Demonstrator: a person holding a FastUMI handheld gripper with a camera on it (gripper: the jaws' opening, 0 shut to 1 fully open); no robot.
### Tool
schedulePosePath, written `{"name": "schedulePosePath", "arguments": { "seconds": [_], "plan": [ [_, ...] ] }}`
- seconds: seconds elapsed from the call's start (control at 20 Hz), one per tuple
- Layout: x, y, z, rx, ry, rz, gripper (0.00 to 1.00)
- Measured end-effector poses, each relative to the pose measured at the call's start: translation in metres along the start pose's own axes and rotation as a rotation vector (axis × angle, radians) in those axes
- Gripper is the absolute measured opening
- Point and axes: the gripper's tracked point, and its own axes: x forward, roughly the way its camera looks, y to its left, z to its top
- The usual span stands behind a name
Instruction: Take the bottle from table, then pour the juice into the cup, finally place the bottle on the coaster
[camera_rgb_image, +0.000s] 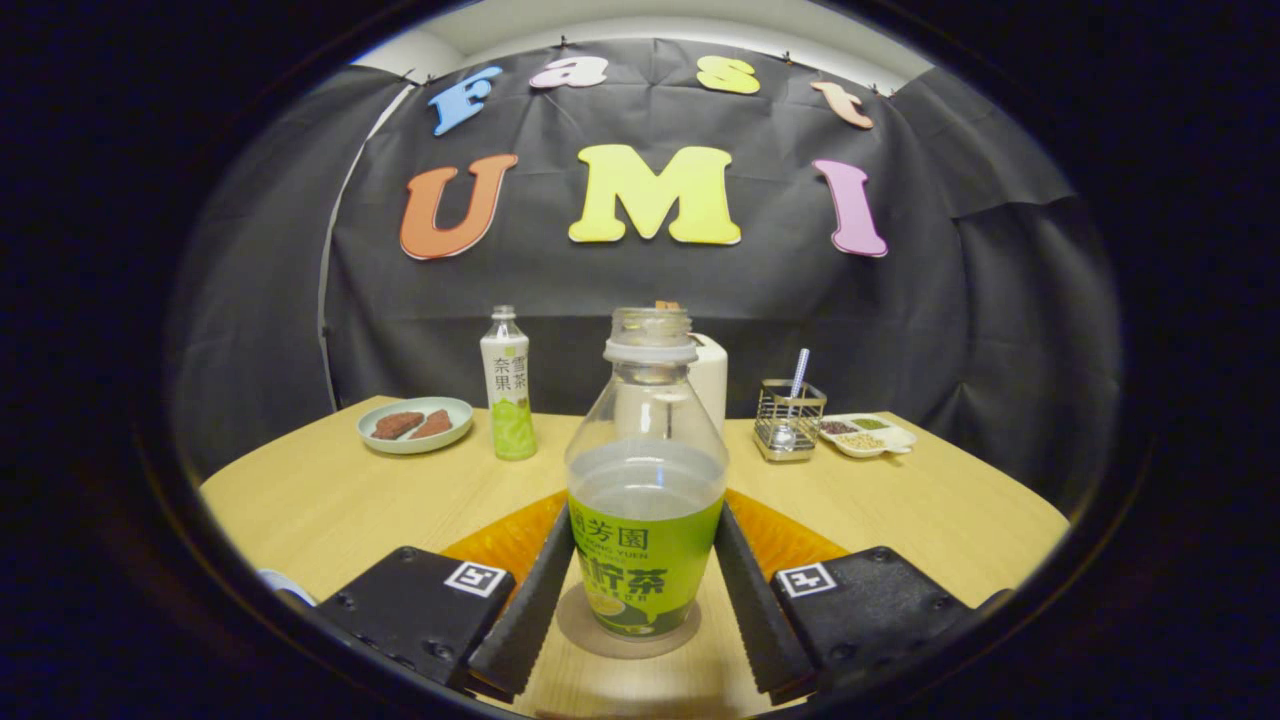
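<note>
Fingers (640, 600) press both sides of uncapped bottle (646, 480) standing upright on coaster (580, 625).

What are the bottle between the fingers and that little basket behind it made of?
The bottle looks like clear, glossy plastic: you see the liquid level through its wall, and a green printed label wraps the lower part. It stands on a round coaster, with the gripper fingers at its sides. The basket looks like shiny metal wire, judging by its thin bright bars.
</note>
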Motion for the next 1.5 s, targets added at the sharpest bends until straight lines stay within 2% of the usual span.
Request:
{"name": "schedulePosePath", "arguments": {
  "seconds": [0.2,0.45,0.55,0.7,0.95,1.2,1.3,1.5],
  "plan": [
    [-0.017,0.002,0.004,0.028,-0.008,0.012,0.99],
    [-0.061,0.015,0.014,-0.011,-0.063,0.041,1.0],
    [-0.085,0.017,0.018,-0.026,-0.078,0.023,1.0],
    [-0.129,0.023,0.024,-0.044,-0.097,0.018,1.0],
    [-0.228,0.032,0.033,-0.018,-0.113,0.053,1.0],
    [-0.311,0.023,0.045,-0.044,-0.147,-0.007,1.0],
    [-0.336,0.019,0.044,-0.053,-0.157,-0.025,1.0],
    [-0.374,0.018,0.034,-0.012,-0.166,0.0,1.0]
  ]
}}
